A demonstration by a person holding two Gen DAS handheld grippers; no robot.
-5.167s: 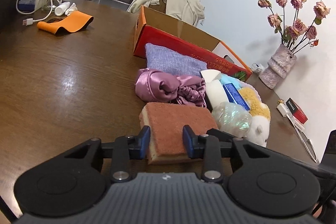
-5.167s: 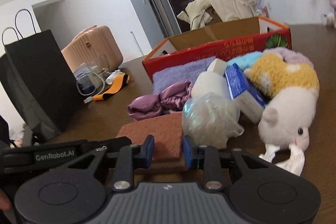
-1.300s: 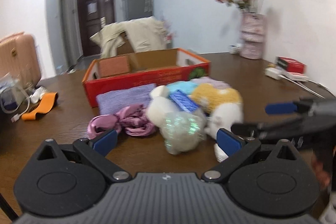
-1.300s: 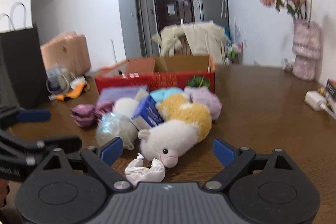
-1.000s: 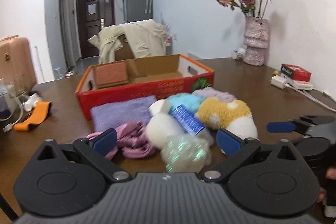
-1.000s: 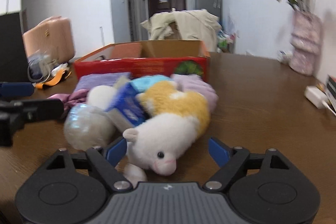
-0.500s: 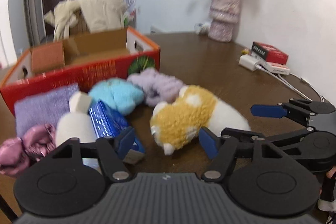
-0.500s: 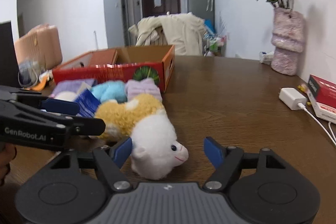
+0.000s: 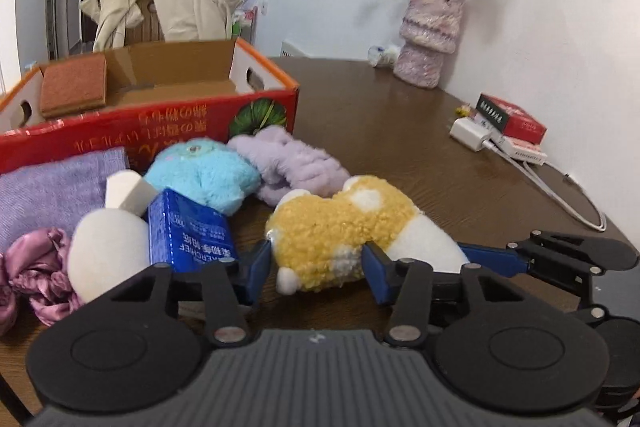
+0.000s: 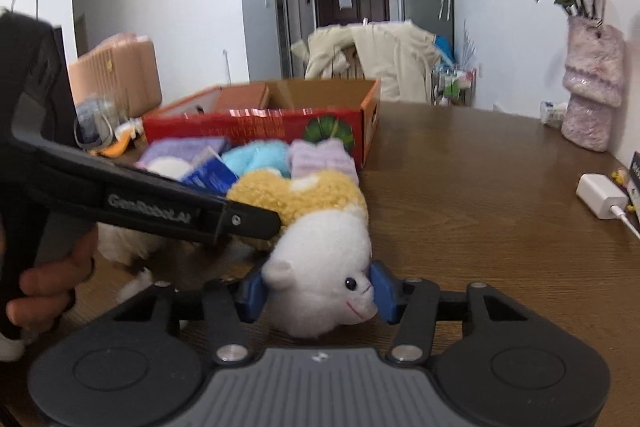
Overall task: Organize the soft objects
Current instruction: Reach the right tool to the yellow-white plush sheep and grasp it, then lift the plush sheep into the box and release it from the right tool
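Claws, two, left point(image 9: 316, 269) and right point(image 10: 318, 291), grip one plush toy point(image 9: 344, 227).

Right claw point(image 10: 317, 291) closed on the white head of the plush sheep point(image 10: 320, 247), blue pads pressed to either side; left claw point(image 10: 248, 223) reaching in from the left against the yellow woolly back; behind, on the desk point(image 10: 480, 187), blue plush point(image 10: 256, 155), lilac plush point(image 10: 320, 157), blue packet point(image 10: 210, 175), red cardboard box point(image 10: 280, 125); charger point(image 10: 598, 197) far right.
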